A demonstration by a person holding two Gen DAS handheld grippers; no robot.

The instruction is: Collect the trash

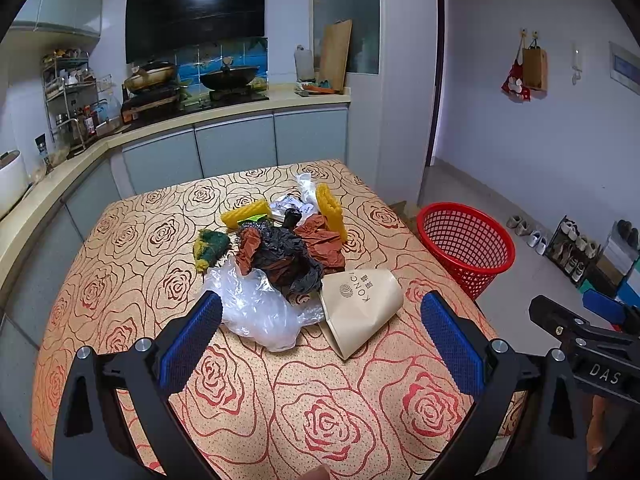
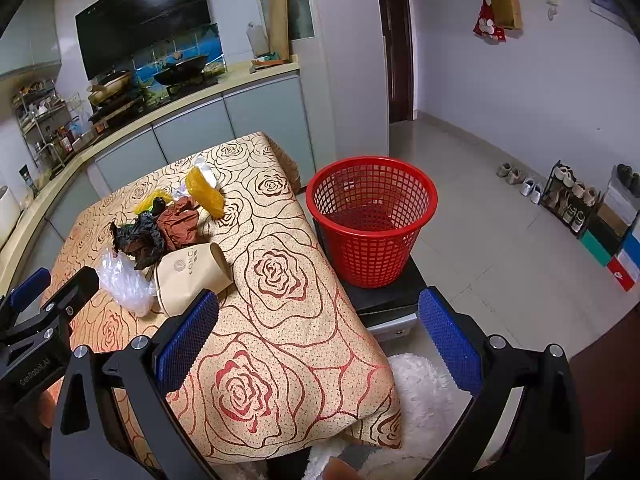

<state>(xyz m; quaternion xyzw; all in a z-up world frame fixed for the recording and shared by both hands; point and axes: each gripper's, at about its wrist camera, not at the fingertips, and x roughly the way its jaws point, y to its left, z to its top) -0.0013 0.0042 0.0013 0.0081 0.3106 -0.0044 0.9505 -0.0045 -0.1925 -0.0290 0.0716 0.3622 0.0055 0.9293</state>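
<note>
A heap of trash lies mid-table: a tan paper bag [image 1: 360, 308] [image 2: 192, 276], a clear plastic bag [image 1: 260, 312] [image 2: 124, 280], crumpled black and rust-brown paper [image 1: 288, 256] [image 2: 160, 228], yellow corrugated pieces [image 1: 330, 208] [image 2: 206, 192] and a green-yellow sponge [image 1: 210, 248]. A red mesh basket [image 1: 466, 248] [image 2: 370, 220] stands on a dark stool beside the table's right edge. My left gripper [image 1: 320, 336] is open just short of the plastic and paper bags. My right gripper [image 2: 320, 336] is open over the table's right edge, nothing between its fingers.
The table [image 1: 320, 420] wears a rose-pattern cloth that hangs over its edges. A kitchen counter with stove and woks [image 1: 228, 76] runs behind and to the left. Shoes and a shoe rack [image 2: 568, 196] line the right wall. A white fluffy thing [image 2: 420, 400] lies below the table's corner.
</note>
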